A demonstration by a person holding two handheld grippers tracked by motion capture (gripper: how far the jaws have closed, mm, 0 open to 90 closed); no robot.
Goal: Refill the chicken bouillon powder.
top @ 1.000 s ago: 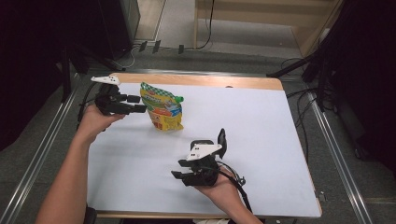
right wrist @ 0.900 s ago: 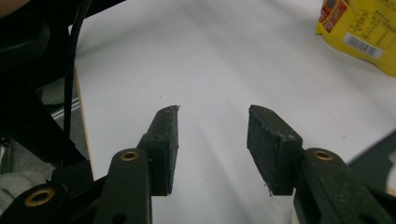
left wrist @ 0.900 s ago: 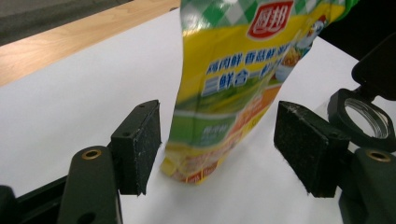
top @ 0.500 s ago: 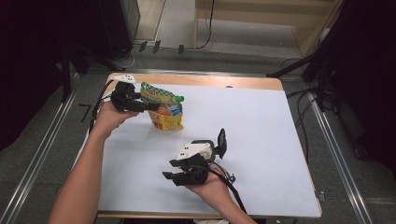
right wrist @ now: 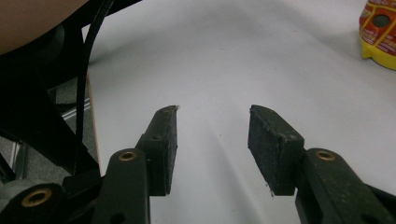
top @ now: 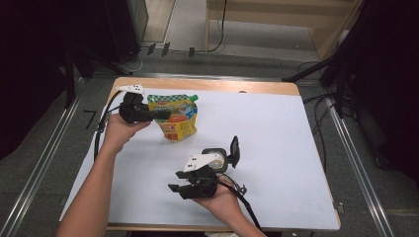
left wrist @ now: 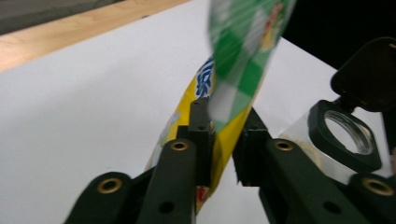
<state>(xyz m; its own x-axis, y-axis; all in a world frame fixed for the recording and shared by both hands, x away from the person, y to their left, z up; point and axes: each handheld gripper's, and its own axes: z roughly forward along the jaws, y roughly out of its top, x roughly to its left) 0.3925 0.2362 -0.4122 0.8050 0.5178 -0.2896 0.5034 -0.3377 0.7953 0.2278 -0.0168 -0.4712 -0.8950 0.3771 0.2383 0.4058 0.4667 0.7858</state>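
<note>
One white-topped table [top: 276, 148] is carrying everything | green-and-yellow pouch [top: 177, 116] is standing at far left, left gripper [top: 160, 115] clamping its top edge | clear jar [top: 221, 157], black flip lid open, contents unclear, is sitting mid-table | right gripper [right wrist: 212, 135] is hovering with jaws apart; its view is catching the pouch's base.

My left gripper [top: 160, 115] has closed in on the yellow-and-green checked plastic pouch [top: 177, 116], lifting it upright; my right gripper [top: 174, 190] drifted slightly left.
</note>
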